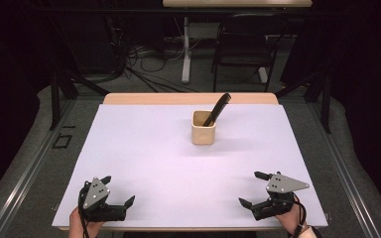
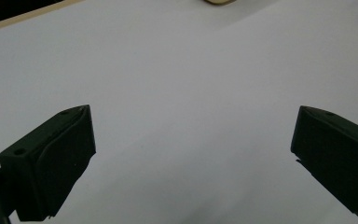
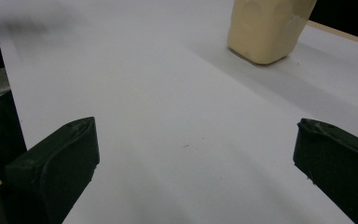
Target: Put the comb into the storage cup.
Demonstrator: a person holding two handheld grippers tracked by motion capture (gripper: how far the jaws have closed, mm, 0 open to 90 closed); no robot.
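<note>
A cream square cup [image 1: 203, 128] stands on the white table sheet [image 1: 144, 148], toward the back middle. A black comb [image 1: 217, 109] leans in it, its end sticking out up and to the right. My left gripper [image 1: 118, 190] rests near the front left edge, open, nothing between its jaws. My right gripper [image 1: 253, 189] rests near the front right edge, also open and empty. In the right gripper view the cup [image 3: 265, 29] sits ahead at upper right, well beyond the gripper [image 3: 193, 149]. The left gripper view shows the gripper [image 2: 191, 140] over bare sheet and the cup's base [image 2: 219, 2] at the top edge.
The sheet covers a wooden table whose back edge [image 1: 188, 98] shows behind the cup. Beyond it are a black chair [image 1: 243, 44], a white table leg [image 1: 185, 49] and floor cables. Grey floor flanks both sides.
</note>
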